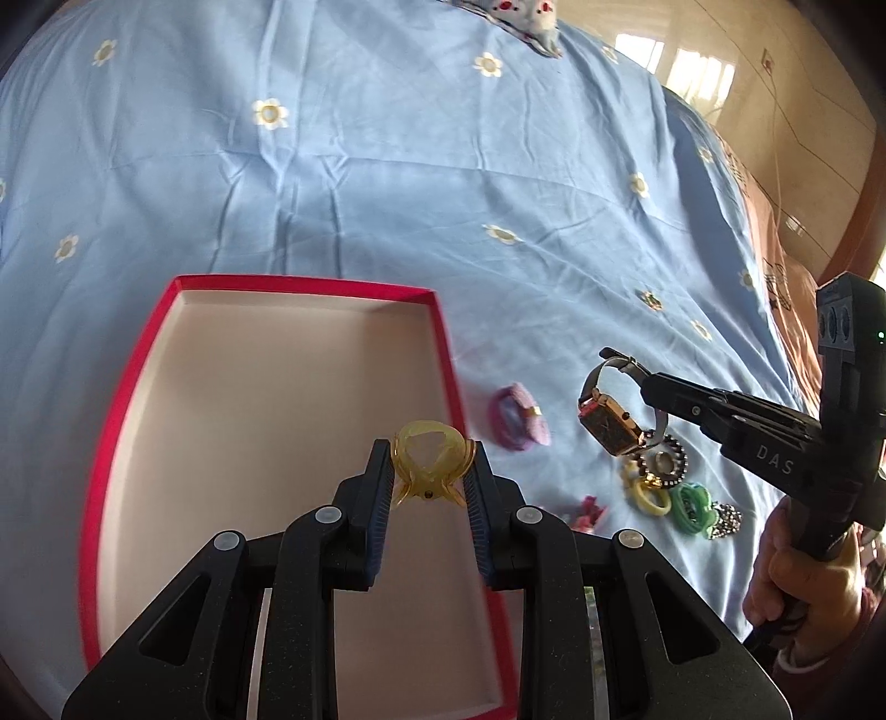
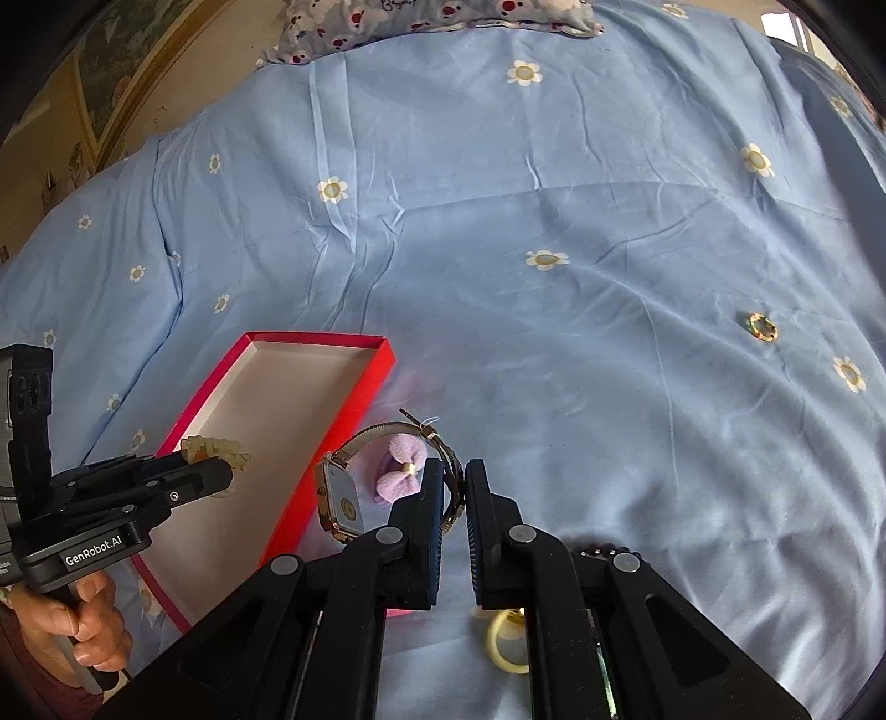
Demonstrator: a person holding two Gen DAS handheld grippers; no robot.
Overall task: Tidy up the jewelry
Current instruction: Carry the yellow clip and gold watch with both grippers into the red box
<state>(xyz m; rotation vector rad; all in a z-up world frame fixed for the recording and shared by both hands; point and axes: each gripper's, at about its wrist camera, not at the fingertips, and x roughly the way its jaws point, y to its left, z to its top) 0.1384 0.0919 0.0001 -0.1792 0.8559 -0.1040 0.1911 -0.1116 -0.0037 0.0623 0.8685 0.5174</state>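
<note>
My left gripper (image 1: pixel 427 468) is shut on a translucent yellow claw hair clip (image 1: pixel 432 462) and holds it above the open red box (image 1: pixel 133 382), whose pale inside is bare. In the right wrist view that clip (image 2: pixel 219 450) hangs over the box (image 2: pixel 365 399) in the left gripper (image 2: pixel 221 471). My right gripper (image 2: pixel 455 482) is shut on the band of a gold square wristwatch (image 2: pixel 339 501), lifted off the bed just right of the box. From the left wrist view the watch (image 1: pixel 609 423) dangles from the right gripper (image 1: pixel 637 376).
The blue flowered bedsheet (image 1: pixel 387 194) carries a purple bow tie (image 1: pixel 518 418), a beaded bracelet (image 1: pixel 664 459), yellow (image 1: pixel 650 495) and green (image 1: pixel 692 507) bands and a pink clip (image 1: pixel 587 512). A small gold ring (image 2: pixel 763 327) lies far right. A patterned pillow (image 2: pixel 432 16) lies at the head.
</note>
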